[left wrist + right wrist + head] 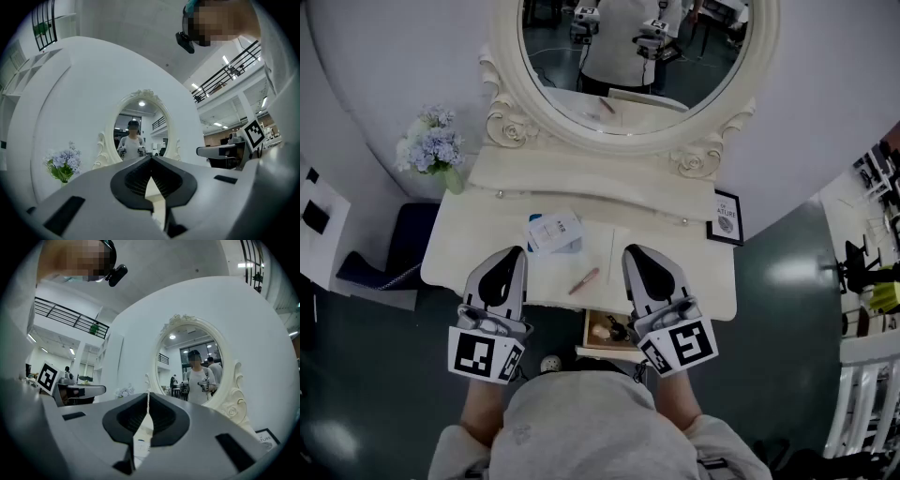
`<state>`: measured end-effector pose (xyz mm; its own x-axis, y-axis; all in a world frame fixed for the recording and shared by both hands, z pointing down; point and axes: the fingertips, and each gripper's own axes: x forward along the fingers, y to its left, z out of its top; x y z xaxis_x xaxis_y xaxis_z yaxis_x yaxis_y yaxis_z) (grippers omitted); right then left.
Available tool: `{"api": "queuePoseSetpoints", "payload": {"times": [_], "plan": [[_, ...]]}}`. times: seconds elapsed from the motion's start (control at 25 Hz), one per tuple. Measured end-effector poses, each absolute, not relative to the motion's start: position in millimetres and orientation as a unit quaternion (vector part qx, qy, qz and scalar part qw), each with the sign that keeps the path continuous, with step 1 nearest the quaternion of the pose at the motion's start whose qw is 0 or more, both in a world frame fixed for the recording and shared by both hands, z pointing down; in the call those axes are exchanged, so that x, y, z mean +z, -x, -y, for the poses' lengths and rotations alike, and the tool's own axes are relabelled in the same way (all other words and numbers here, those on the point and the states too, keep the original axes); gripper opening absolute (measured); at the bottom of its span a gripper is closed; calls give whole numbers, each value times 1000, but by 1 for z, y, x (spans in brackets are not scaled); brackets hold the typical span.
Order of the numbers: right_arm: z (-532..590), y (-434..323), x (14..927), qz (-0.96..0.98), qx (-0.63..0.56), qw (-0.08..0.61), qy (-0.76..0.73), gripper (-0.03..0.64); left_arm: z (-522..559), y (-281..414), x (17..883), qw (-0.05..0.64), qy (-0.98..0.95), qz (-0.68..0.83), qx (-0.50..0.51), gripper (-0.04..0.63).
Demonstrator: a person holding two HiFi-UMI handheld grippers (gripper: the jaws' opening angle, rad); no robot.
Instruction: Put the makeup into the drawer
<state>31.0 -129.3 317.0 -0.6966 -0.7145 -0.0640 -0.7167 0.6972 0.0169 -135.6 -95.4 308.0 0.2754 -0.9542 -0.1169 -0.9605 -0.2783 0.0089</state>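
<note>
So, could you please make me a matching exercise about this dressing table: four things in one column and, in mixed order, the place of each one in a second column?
Things
1. flowers
2. framed picture
3. pink makeup stick
4. open drawer

Places
A. lying near the middle of the tabletop
B. at the tabletop's back left corner
C. below the tabletop's front edge
D. standing at the tabletop's right end

Right pairs: 1-B, 2-D, 3-A, 4-C
</note>
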Motion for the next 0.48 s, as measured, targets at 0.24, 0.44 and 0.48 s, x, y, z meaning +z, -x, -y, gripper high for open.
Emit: {"api": "queuePoseSetpoints", "payload": {"times": [0.24,0.44,0.48], "plan": [[130,-31,318,-922,20,24,386,25,95,137,308,31,798,-600,49,12],[129,-30,319,-923,20,21,384,25,95,136,307,33,797,-601,50,12],[129,-30,319,-923,20,21,384,25,95,136,307,33,797,-601,50,14]]}}
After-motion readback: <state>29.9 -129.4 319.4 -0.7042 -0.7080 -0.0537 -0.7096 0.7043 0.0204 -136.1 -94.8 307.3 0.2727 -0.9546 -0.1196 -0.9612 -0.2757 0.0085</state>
